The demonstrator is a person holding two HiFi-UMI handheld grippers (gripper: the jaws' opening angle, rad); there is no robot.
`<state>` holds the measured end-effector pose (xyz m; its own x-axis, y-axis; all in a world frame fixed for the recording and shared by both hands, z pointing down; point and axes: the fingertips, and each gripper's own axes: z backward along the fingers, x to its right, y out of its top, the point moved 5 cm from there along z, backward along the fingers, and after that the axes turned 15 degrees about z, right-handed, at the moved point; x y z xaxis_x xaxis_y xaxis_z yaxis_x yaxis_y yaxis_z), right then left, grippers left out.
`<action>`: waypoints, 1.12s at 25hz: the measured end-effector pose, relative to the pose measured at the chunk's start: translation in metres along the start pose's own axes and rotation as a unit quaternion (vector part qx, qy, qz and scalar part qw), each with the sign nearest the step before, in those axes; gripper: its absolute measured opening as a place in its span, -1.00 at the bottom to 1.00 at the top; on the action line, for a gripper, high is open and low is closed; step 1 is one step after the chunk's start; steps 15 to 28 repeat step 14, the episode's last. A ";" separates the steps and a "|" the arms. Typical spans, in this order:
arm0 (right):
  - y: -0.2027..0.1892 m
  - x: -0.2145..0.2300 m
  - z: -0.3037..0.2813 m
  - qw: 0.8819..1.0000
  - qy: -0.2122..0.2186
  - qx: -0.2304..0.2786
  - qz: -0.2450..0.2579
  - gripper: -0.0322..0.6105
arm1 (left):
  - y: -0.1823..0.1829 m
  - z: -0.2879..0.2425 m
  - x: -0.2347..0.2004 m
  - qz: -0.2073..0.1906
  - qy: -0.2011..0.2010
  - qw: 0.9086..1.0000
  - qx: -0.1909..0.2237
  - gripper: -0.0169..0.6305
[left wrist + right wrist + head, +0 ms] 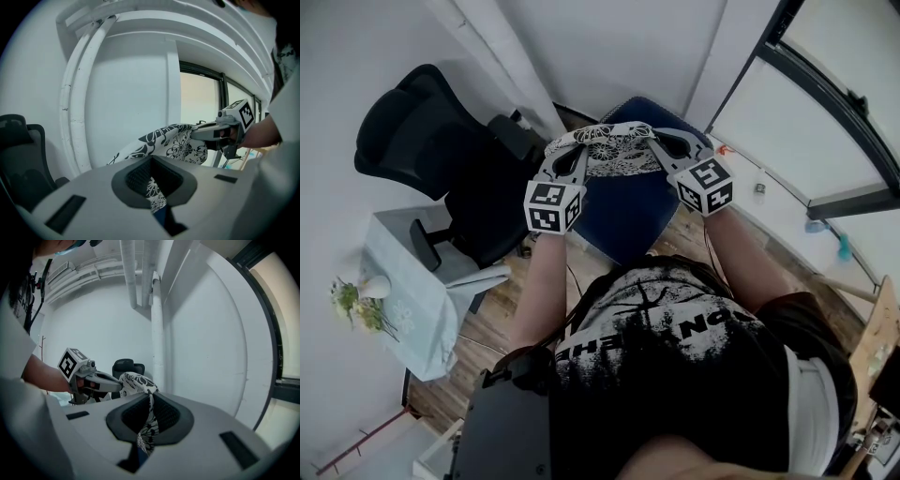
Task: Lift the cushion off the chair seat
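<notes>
White walls (609, 47) surround the blue padded chair seat (628, 216); my left tongs (553, 146) and right tongs (652, 137) each clamp tight on the thin black-and-white floral fabric cushion (614, 155).

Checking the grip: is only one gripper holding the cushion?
No, the left gripper and the right gripper each pinch an end of the cushion.

A black office chair (441, 141) stands beside a cloth-covered table (408, 267) bearing flowers (345, 298).
</notes>
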<state>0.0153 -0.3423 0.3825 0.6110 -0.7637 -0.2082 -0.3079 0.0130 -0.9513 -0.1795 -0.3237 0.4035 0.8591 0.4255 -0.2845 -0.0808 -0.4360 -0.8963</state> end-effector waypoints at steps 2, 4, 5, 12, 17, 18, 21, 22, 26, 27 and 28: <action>0.000 0.000 0.000 1.000 0.001 0.001 -0.003 -0.81 | 0.000 0.001 0.000 0.002 0.000 1.000 0.000 -0.91; 0.000 0.001 0.001 1.000 0.001 0.001 -0.007 -0.81 | 0.001 0.001 0.001 0.003 0.000 1.000 0.000 -0.91; 0.000 0.002 0.001 1.000 0.001 0.002 -0.008 -0.81 | 0.001 0.001 0.001 0.003 0.000 1.000 0.000 -0.91; -0.004 0.008 0.004 1.000 -0.005 0.000 -0.011 -0.81 | 0.004 -0.001 0.002 0.001 0.001 1.000 0.004 -0.91; -0.005 0.009 0.005 1.000 -0.006 -0.001 -0.011 -0.81 | 0.006 -0.001 0.003 0.001 0.000 1.000 0.006 -0.91; -0.005 0.009 0.005 1.000 -0.006 -0.001 -0.011 -0.81 | 0.006 -0.001 0.003 0.001 0.000 1.000 0.006 -0.91; -0.005 0.009 0.005 1.000 -0.006 -0.001 -0.011 -0.81 | 0.006 -0.001 0.003 0.001 0.000 1.000 0.006 -0.91; -0.005 0.009 0.005 1.000 -0.006 -0.001 -0.011 -0.81 | 0.006 -0.001 0.003 0.001 0.000 1.000 0.006 -0.91; -0.005 0.009 0.005 1.000 -0.006 -0.001 -0.011 -0.81 | 0.006 -0.001 0.003 0.001 0.000 1.000 0.006 -0.91; -0.005 0.009 0.005 1.000 -0.006 -0.001 -0.011 -0.81 | 0.006 -0.001 0.003 0.001 0.000 1.000 0.006 -0.91; -0.005 0.009 0.005 1.000 -0.006 -0.001 -0.011 -0.81 | 0.006 -0.001 0.003 0.001 0.000 1.000 0.006 -0.91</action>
